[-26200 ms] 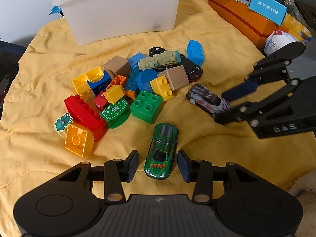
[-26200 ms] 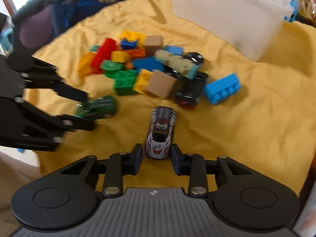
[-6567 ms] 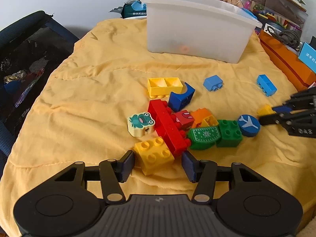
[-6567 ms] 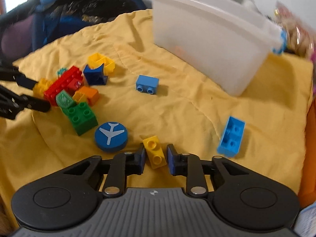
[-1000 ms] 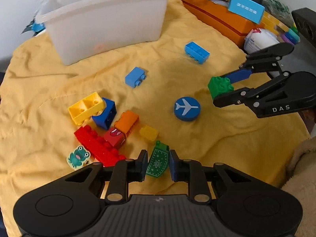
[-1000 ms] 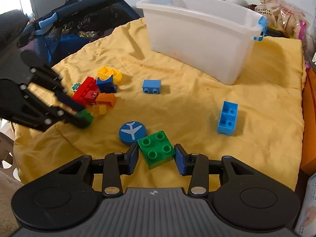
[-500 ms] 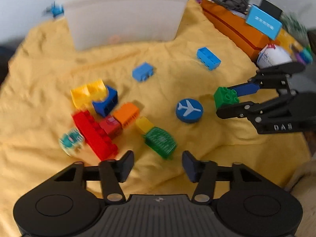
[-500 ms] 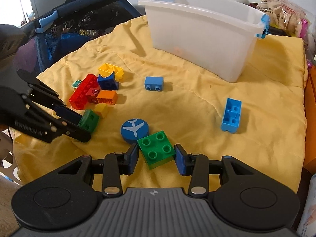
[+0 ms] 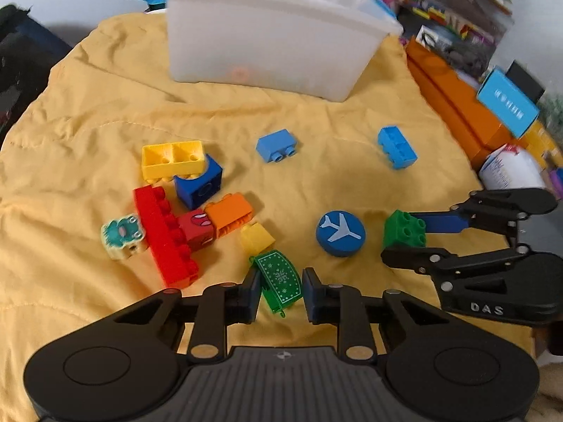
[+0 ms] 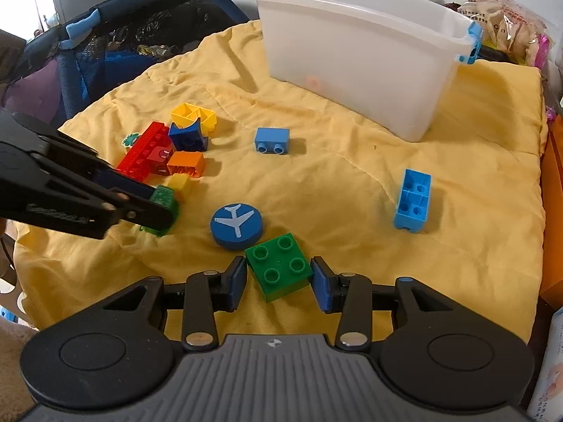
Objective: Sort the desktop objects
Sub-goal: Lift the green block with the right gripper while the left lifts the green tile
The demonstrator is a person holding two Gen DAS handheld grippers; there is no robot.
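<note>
the left gripper (image 9: 279,293) is matte black, with two round discs on its broad body and a grey ribbed plate bearing a small emblem; silver pivot screws dot its linkage arms; its fingers (image 9: 314,295) carry dark blue pads; the right gripper (image 10: 278,283) matches it, blue pads and silver screws alike; its side reads "das" in pale letters.

The white bin's (image 9: 267,38) contents show only as a faint orange blur through its wall, and the frog piece (image 9: 121,235) is smeared.
</note>
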